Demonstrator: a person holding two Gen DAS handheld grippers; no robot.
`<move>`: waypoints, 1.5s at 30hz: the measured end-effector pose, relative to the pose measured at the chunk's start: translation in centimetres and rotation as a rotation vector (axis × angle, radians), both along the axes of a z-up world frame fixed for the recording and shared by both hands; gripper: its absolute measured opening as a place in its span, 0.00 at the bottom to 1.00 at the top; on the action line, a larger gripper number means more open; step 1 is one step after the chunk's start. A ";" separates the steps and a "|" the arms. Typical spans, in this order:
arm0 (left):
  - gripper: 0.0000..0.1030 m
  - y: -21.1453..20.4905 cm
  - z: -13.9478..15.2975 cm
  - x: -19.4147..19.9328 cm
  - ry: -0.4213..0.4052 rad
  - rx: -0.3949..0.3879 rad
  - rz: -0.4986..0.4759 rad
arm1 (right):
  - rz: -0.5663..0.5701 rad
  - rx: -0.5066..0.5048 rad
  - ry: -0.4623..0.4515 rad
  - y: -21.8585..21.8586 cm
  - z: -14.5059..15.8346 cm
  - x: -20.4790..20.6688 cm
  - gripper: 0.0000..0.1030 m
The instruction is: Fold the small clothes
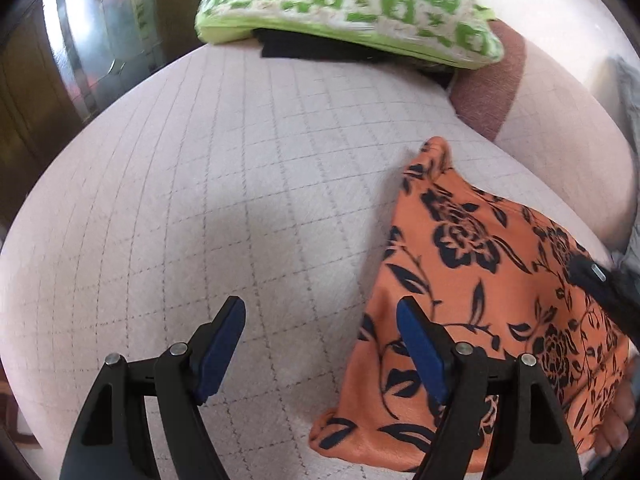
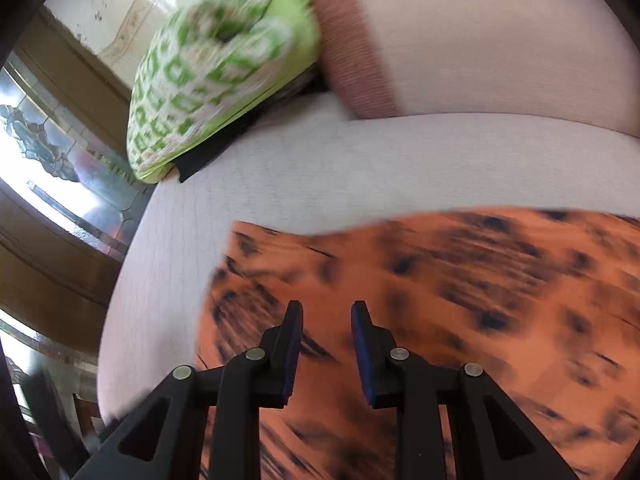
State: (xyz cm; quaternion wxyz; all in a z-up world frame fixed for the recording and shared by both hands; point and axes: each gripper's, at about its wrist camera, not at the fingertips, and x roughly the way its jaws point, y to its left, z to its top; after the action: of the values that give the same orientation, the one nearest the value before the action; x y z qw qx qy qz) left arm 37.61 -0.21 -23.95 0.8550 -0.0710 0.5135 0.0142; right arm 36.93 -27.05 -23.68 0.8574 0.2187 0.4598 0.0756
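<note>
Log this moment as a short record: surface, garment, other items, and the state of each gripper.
surface: pale quilted cushion
garment: orange cloth with black flowers, lying on the cushion's right part
other items: green-and-white patterned pillow at the far edge, over something dark
left gripper: open, nothing between its jaws, beside the cloth's left edge
right gripper: jaws apart with a narrow gap, empty, above the cloth; view blurred

A home living room is showing here. A pale quilted sofa seat (image 1: 224,184) is carrying a green-and-white patterned cushion (image 1: 352,4) against its backrest (image 2: 500,40), which is bearing a brown stripe. Beside the sofa, a wooden-framed leaded-glass panel (image 2: 60,168) is catching daylight, and a glossy floor (image 1: 92,40) is reflecting it.
</note>
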 end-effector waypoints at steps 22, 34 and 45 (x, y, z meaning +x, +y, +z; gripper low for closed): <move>0.76 1.5 1.0 -5.2 0.027 -0.042 0.070 | -0.253 0.056 -0.103 -13.6 -0.3 -23.6 0.30; 0.76 2.4 -1.9 -11.3 0.105 -0.380 0.087 | -0.436 0.434 -0.042 -16.6 -3.3 -30.0 0.67; 0.86 2.2 -4.4 -8.1 0.099 -0.788 0.065 | -0.624 0.662 -0.014 -20.5 -8.1 -29.2 0.67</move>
State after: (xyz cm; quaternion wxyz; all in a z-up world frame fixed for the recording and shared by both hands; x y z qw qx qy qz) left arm 29.56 1.99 -28.35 0.7356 -0.4091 0.5176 -0.1533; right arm 7.71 -47.50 -31.80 0.7261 0.6087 0.3171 -0.0417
